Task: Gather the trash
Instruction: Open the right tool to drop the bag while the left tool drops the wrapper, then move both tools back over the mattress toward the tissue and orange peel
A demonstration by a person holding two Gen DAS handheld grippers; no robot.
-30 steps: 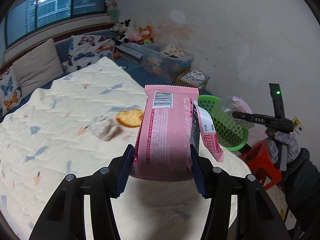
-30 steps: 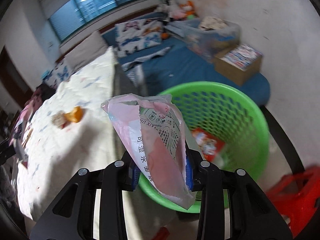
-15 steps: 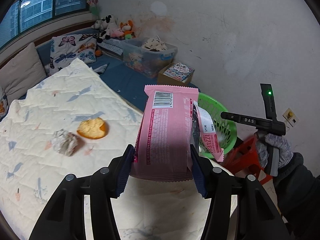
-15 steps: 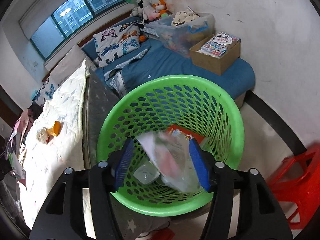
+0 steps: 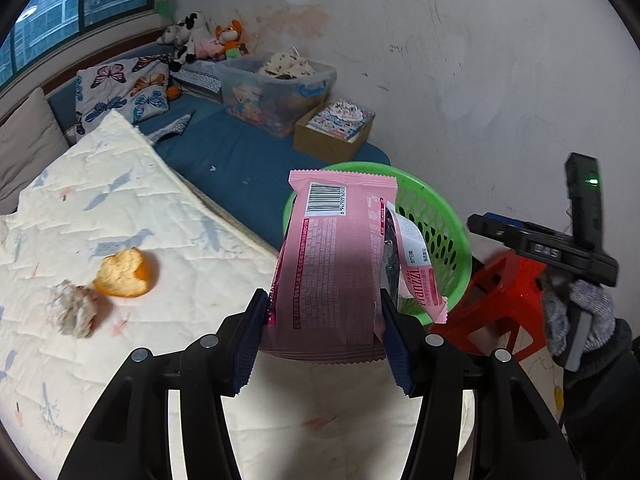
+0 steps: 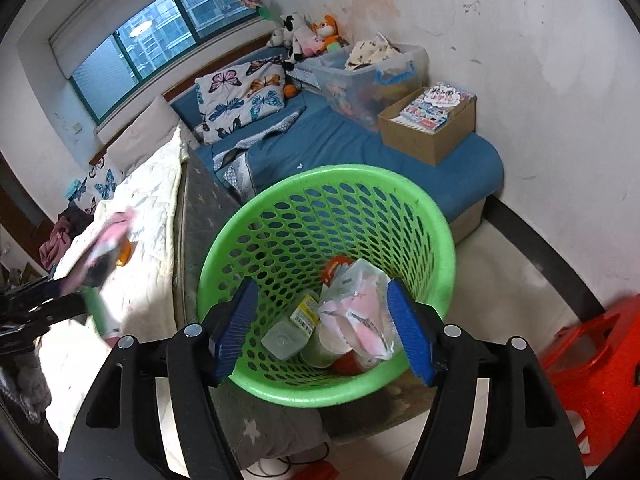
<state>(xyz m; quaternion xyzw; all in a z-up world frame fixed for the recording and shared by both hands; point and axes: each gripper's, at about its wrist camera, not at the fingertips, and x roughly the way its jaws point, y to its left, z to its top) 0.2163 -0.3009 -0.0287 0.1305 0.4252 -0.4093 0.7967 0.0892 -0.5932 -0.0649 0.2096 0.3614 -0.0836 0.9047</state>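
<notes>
My left gripper (image 5: 322,338) is shut on a pink snack wrapper (image 5: 332,276) and holds it upright above the quilt edge, in front of the green mesh basket (image 5: 448,224). My right gripper (image 6: 322,330) is open and empty above the same basket (image 6: 440,248). A clear plastic bag with pink print (image 6: 360,312) lies inside among bottles and other trash. An orange peel (image 5: 126,272) and a crumpled tissue wad (image 5: 72,314) lie on the white quilt (image 5: 120,208). The left gripper with the pink wrapper shows blurred at the left of the right wrist view (image 6: 104,248).
A red plastic stool (image 6: 592,364) stands right of the basket. A blue mattress (image 6: 360,148) behind it carries a cardboard box of books (image 6: 428,120), a clear storage bin (image 6: 368,76), pillows and plush toys. The wall is close on the right.
My right gripper opened and let the plastic bag drop into the basket. My left gripper swung right toward the basket with the pink wrapper.
</notes>
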